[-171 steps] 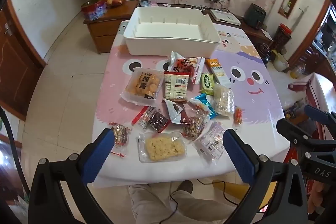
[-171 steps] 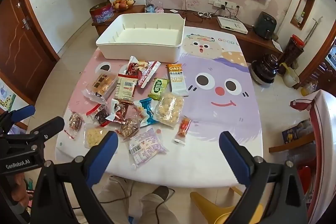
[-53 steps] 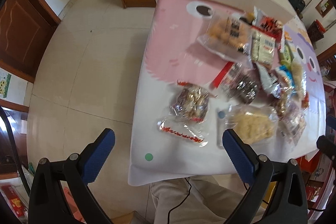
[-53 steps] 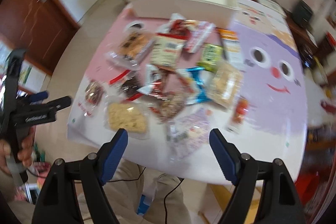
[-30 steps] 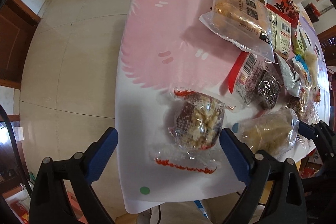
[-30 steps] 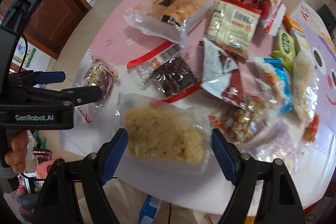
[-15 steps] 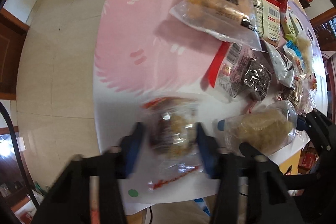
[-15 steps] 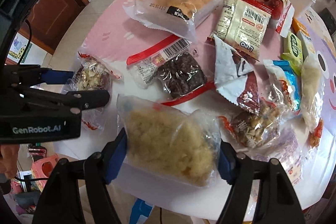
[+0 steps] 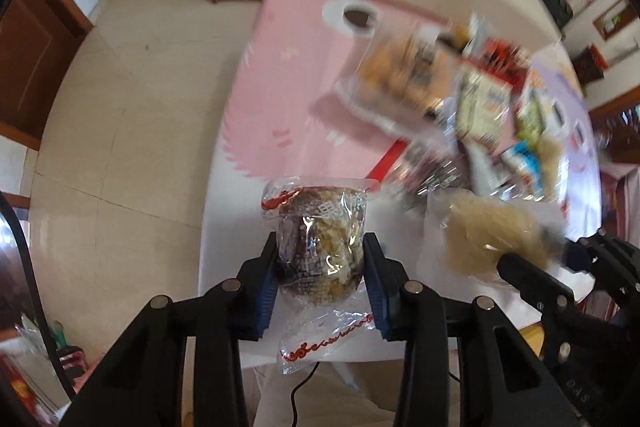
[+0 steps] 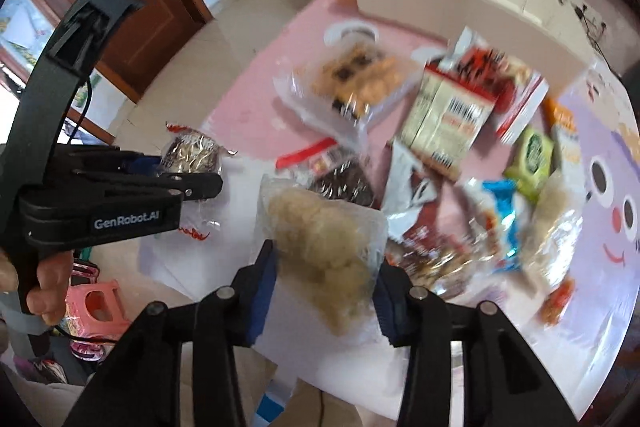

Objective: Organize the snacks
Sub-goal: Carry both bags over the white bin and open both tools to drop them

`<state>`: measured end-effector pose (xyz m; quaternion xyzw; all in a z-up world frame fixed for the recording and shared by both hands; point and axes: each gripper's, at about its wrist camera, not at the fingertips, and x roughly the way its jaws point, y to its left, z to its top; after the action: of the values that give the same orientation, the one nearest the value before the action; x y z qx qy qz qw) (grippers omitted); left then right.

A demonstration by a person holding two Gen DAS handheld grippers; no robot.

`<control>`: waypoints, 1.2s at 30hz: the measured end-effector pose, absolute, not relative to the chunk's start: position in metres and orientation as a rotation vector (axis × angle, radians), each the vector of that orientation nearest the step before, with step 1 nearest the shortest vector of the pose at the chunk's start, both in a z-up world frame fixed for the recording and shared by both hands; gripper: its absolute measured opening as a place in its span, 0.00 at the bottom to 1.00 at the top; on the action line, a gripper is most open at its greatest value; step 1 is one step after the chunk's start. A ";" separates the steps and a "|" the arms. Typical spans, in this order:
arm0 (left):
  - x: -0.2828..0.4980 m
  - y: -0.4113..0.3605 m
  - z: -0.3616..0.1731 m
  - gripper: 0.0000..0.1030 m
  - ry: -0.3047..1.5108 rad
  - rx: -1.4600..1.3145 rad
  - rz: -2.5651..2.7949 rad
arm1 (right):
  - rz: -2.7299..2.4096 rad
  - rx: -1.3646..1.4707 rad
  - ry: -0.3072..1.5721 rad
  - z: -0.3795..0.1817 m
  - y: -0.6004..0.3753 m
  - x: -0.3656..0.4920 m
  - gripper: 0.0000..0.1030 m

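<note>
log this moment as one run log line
left gripper: shut on nut snack pack | right gripper: shut on rice cracker pack | both lifted off table | white bin: nothing visible inside

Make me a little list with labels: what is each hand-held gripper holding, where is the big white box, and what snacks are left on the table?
left hand-held gripper: shut on the brown nut snack pack; jaws just closed on it
right hand-held gripper: shut on the pale rice cracker pack; jaws just closed on it
white box: far end of the table, looks empty from here
left on table: blurred pile of snack packets in front of the box
</note>
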<state>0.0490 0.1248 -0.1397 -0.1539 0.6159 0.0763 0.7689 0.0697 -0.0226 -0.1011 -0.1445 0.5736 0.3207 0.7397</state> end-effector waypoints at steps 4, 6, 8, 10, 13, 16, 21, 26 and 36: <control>0.045 0.110 -0.090 0.36 1.240 -0.355 0.171 | 0.722 -0.292 1.193 -0.060 -0.045 0.077 0.28; 0.046 0.103 -0.068 0.36 1.203 -0.362 0.164 | 0.727 -0.296 1.142 -0.035 -0.054 0.077 0.28; 0.052 0.094 -0.048 0.36 1.168 -0.366 0.144 | 0.726 -0.295 1.094 -0.012 -0.063 0.077 0.28; 0.056 0.092 -0.026 0.36 1.137 -0.354 0.128 | 0.715 -0.287 1.049 0.012 -0.070 0.082 0.28; 0.069 0.087 0.005 0.36 1.098 -0.312 0.103 | 0.691 -0.245 0.995 0.040 -0.077 0.095 0.28; 0.089 0.082 0.031 0.36 1.071 -0.256 0.077 | 0.641 -0.189 0.962 0.066 -0.081 0.116 0.28; 0.138 0.088 0.063 0.36 1.027 -0.205 0.019 | 0.525 -0.146 0.936 0.085 -0.080 0.154 0.28; 0.195 0.100 0.085 0.37 0.985 -0.156 -0.028 | 0.420 -0.130 0.914 0.103 -0.071 0.198 0.28; 0.304 0.106 0.053 0.37 1.001 -0.099 -0.024 | 0.252 -0.047 0.994 0.067 -0.062 0.303 0.29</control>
<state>0.3035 0.1063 0.0534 -0.0473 0.4796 -0.0115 0.8761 0.3034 -0.0619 0.0666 -0.0224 0.4754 0.1207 0.8711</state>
